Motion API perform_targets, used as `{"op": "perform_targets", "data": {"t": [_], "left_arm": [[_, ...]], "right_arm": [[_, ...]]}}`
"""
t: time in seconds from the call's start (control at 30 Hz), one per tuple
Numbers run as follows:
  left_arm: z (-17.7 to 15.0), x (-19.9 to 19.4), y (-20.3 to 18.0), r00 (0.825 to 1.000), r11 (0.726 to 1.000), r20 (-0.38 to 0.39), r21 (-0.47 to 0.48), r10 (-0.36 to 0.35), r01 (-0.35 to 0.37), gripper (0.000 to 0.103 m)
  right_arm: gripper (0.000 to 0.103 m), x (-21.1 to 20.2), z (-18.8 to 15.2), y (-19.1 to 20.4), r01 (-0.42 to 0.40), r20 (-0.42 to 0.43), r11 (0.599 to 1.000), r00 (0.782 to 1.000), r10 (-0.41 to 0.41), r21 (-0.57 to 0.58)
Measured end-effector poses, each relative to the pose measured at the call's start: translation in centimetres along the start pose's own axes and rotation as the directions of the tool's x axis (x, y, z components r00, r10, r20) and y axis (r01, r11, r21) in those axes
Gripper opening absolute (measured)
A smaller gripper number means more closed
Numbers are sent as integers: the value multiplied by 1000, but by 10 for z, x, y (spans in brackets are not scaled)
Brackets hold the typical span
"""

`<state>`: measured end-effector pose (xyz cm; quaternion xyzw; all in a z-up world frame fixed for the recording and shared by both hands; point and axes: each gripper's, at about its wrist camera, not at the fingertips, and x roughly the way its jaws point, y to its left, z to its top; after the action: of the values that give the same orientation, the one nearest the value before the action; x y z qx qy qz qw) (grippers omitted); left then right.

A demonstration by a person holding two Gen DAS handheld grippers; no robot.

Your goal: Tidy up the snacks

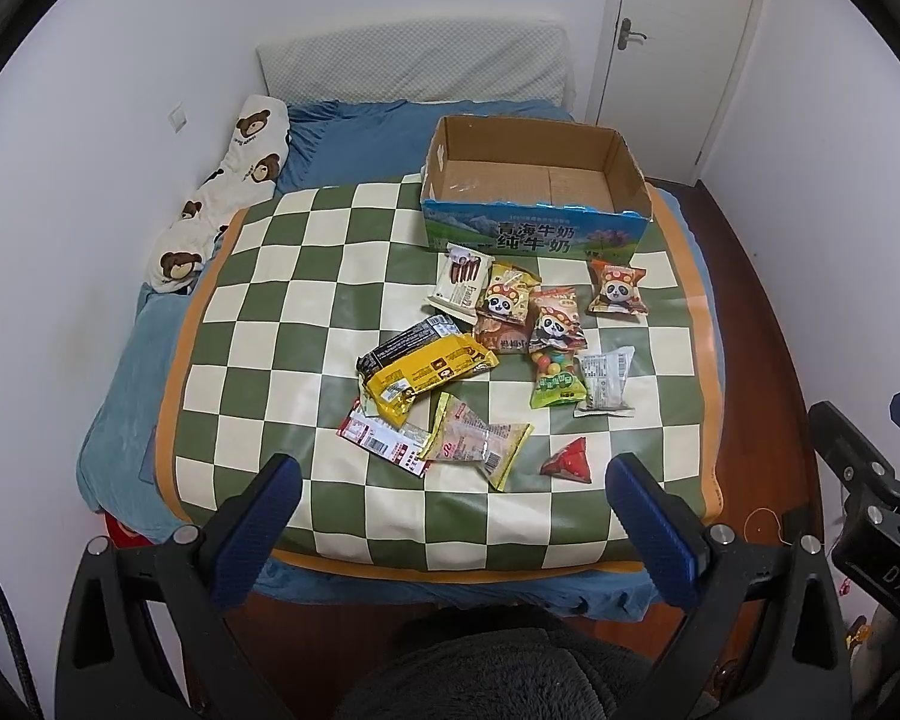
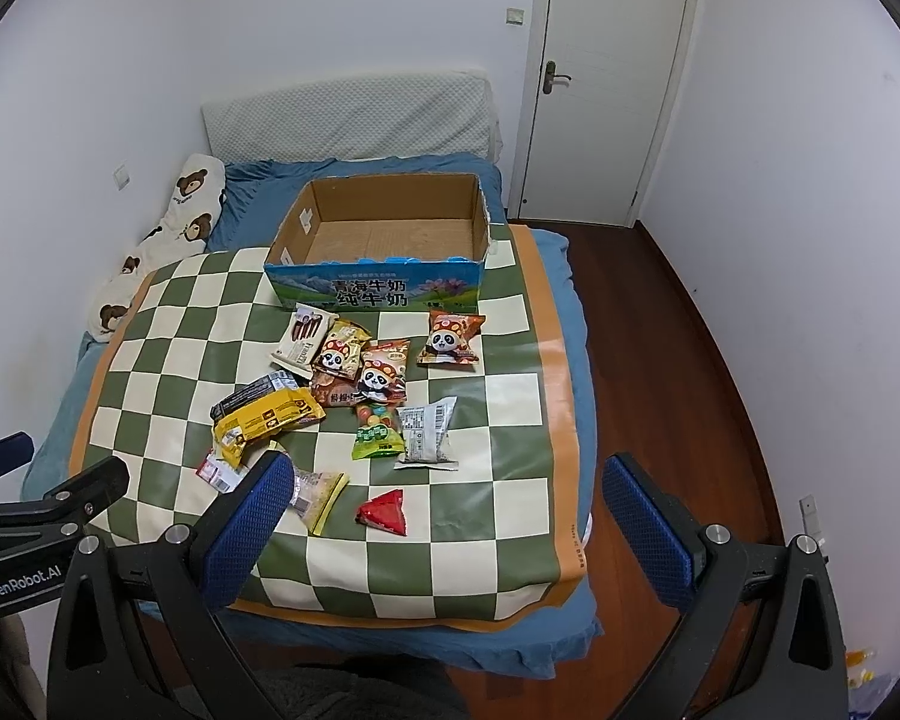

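Note:
Several snack packets lie scattered on a green-and-cream checkered mat (image 1: 258,300) (image 2: 168,348) on the bed: a yellow bar (image 1: 432,369) (image 2: 267,417), a red triangular packet (image 1: 567,461) (image 2: 384,510), panda packets (image 1: 617,288) (image 2: 450,339), a white packet (image 1: 605,384) (image 2: 427,435). An open, empty cardboard milk box (image 1: 534,228) (image 2: 384,285) stands at the mat's far edge. My left gripper (image 1: 450,498) and right gripper (image 2: 447,501) are both open and empty, held above the mat's near edge, short of the snacks.
A bear-print pillow (image 1: 228,192) (image 2: 162,234) lies along the left wall. A grey pillow (image 1: 414,63) (image 2: 348,117) stands at the bed's head. A white door (image 1: 678,30) (image 2: 606,78) is at the back right. A wooden floor (image 2: 690,360) runs to the right of the bed.

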<state>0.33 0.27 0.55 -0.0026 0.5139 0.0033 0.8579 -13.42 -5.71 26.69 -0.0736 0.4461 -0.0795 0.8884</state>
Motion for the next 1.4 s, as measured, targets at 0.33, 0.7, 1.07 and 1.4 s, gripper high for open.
{"op": "perform_targets", "data": {"t": [0.33, 0.7, 1.07, 1.4], "left_arm": [[6, -1, -3, 1000, 1000, -5, -1, -2, 2, 103], [15, -2, -9, 1000, 1000, -6, 3, -5, 5, 103], [14, -2, -8, 1000, 1000, -3, 2, -5, 5, 103], [13, -2, -7, 1000, 1000, -4, 0, -6, 6, 103]], "right_arm": [[103, 1, 1, 1, 0, -3, 1000, 1000, 0, 0], [103, 2, 2, 5, -1, -4, 1000, 1000, 1, 0], [103, 3, 2, 7, -3, -5, 1000, 1000, 3, 1], [103, -1, 1, 14, -1, -4, 1000, 1000, 1, 0]]}}
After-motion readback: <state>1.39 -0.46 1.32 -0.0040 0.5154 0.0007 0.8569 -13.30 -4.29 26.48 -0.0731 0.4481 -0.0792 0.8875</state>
